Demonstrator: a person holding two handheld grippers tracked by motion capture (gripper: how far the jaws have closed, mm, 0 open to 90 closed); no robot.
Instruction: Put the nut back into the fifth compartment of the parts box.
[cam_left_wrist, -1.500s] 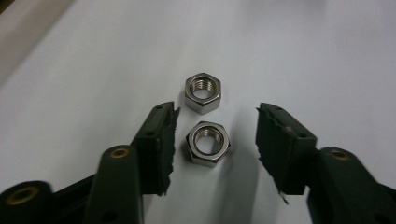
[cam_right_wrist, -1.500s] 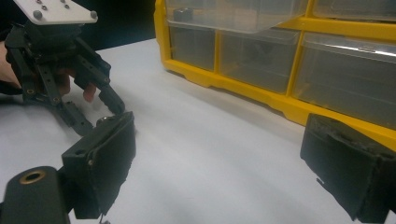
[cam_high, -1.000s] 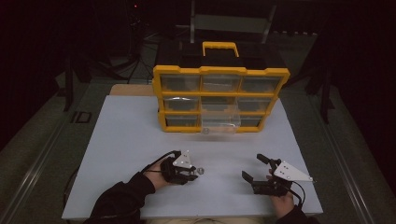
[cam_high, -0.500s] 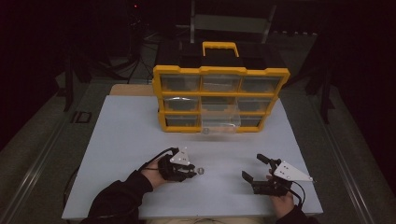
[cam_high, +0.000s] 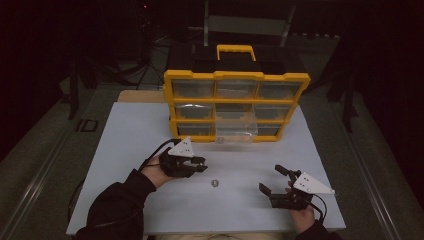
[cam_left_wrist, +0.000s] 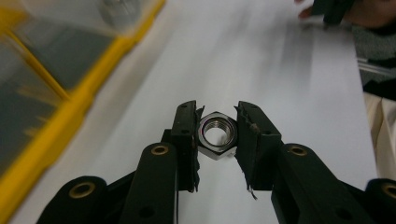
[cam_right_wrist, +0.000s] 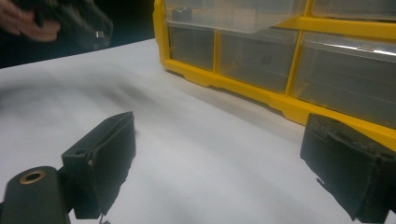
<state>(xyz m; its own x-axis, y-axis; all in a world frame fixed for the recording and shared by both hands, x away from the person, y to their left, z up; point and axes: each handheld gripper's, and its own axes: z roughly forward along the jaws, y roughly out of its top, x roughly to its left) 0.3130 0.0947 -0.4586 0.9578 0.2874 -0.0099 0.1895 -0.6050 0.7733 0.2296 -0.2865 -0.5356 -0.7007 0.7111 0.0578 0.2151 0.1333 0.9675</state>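
In the left gripper view a steel hex nut (cam_left_wrist: 217, 135) sits pinched between the two black pads, so my left gripper (cam_left_wrist: 218, 136) is shut on it. From the high view, the left gripper (cam_high: 202, 165) hangs above the white table (cam_high: 125, 150), left of centre. A small round metal piece (cam_high: 215, 183) lies on the table just in front of it. My right gripper (cam_high: 270, 178) rests near the front right with its jaws wide apart. In its own view the right gripper (cam_right_wrist: 219, 154) holds nothing.
A yellow organizer (cam_high: 235, 75) with clear drawers stands at the back of the table; one middle drawer (cam_high: 236, 131) is pulled out. The organizer (cam_right_wrist: 280, 100) is close ahead of the right gripper. The person's forearms enter from the table's front edge.
The left gripper has lifted off the table and moved back toward the organizer. The small metal piece stays where it was. The right gripper has not moved.
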